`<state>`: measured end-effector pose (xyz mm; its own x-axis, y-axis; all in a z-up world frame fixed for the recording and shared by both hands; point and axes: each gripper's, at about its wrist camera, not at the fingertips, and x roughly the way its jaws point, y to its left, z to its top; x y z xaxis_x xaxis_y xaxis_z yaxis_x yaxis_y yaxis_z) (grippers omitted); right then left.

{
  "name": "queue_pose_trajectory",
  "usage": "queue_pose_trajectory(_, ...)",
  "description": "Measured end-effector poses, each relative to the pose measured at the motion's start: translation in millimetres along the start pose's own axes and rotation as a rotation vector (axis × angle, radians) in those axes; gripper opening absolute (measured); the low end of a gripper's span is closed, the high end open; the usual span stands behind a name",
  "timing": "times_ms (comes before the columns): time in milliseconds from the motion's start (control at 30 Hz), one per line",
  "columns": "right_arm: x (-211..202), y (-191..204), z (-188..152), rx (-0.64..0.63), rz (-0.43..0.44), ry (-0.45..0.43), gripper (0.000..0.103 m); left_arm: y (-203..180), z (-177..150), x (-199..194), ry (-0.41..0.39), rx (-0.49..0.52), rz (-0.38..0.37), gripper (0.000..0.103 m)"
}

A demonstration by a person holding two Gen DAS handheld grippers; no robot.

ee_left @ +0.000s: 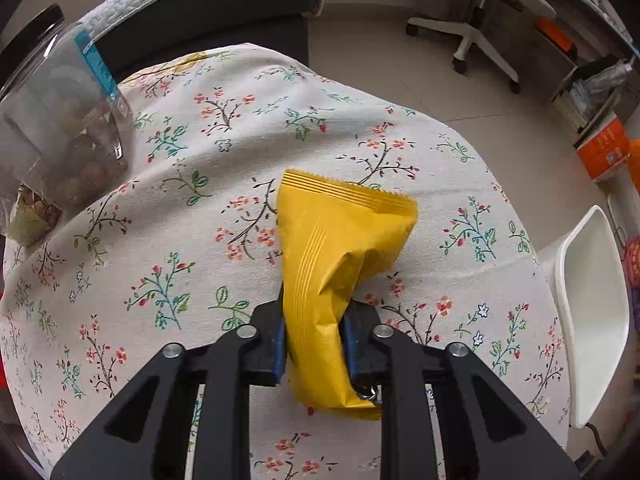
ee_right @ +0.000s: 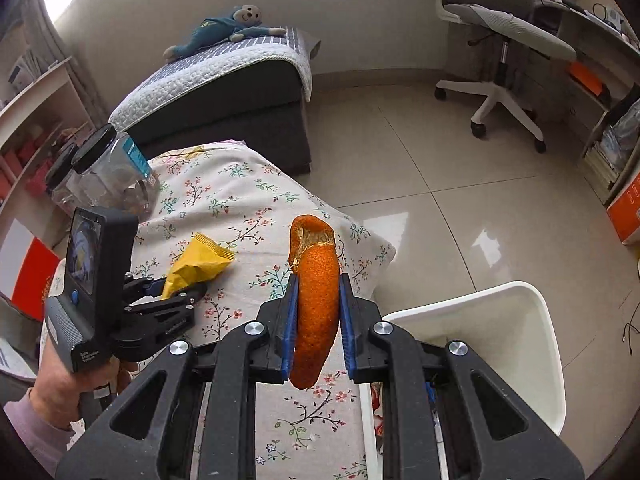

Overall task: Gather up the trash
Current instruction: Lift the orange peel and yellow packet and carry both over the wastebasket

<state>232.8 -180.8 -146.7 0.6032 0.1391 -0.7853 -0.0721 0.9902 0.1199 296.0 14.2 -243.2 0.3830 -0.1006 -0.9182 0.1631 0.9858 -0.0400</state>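
Black linkage arms of the left gripper (ee_left: 314,336) filled the bottom of the left wrist view, and its blue-padded fingers (ee_left: 279,344) were pinched tight on a yellow snack wrapper (ee_left: 340,248). That wrapper was matte mustard yellow, crumpled and twisted at the waist where the pads squeezed it, with fine embossed lines running up one side and a ribbed, saw-toothed seal along its top edge. Its upper part fanned out over the floral tablecloth (ee_left: 200,140). A clear jar (ee_left: 60,120) with a black lid stood at the far left, and a white bin (ee_left: 592,312) showed its rim off the table's right edge.

From the right wrist view, the right gripper (ee_right: 318,320) sat nearest, its blue pads closed against both sides of an orange peel (ee_right: 316,300). The peel was a long curled strip, pebbled bright orange outside, with pale pith showing at its torn upper end. It hung above the tablecloth's edge, near the white bin at lower right. Farther left, a hand (ee_right: 60,384) held the left gripper, clamped on the wrapper's lower end over the cloth.
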Motion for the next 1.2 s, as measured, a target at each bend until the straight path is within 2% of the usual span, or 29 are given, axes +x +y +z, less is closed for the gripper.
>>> queue_pose_trajectory(233, -32, 45, -4, -0.098, 0.061, -0.057, 0.018, 88, -39, -60, -0.042, -0.191, 0.124, 0.011)
queue_pose_trajectory(333, -50, 66, -9, -0.129, 0.082, -0.089, 0.018, 118, -55, -102, -0.112, -0.271, 0.189, 0.011)
queue_pose_trajectory(433, -69, 81, -17, -0.144, 0.096, -0.113, 0.018, 135, -67, -146, -0.184, -0.348, 0.183, 0.011)
queue_pose_trajectory(533, -90, 89, -25, -0.151, 0.101, -0.138, 0.018, 128, -76, -187, -0.271, -0.341, 0.215, 0.011)
queue_pose_trajectory(633, -112, 90, -34, -0.163, 0.091, -0.183, 0.018, 107, -88, -226, -0.391, -0.305, 0.229, 0.011)
queue_pose_trajectory(700, -123, 86, -40, -0.161, 0.074, -0.213, 0.018, 93, -93, -240, -0.448, -0.309, 0.191, 0.011)
queue_pose_trajectory(833, -132, 73, -50, -0.142, 0.038, -0.292, 0.018, 68, -109, -251, -0.551, -0.318, 0.141, 0.012)
queue_pose_trajectory(967, -130, 58, -52, -0.100, 0.027, -0.316, 0.018, 41, -119, -241, -0.609, -0.266, 0.155, 0.013)
queue_pose_trajectory(1100, -135, 53, -50, -0.094, -0.008, -0.371, 0.018, 24, -117, -253, -0.713, -0.230, 0.182, 0.015)
queue_pose_trajectory(1200, -140, 51, -52, -0.086, -0.025, -0.403, 0.018, 12, -114, -254, -0.747, -0.210, 0.193, 0.017)
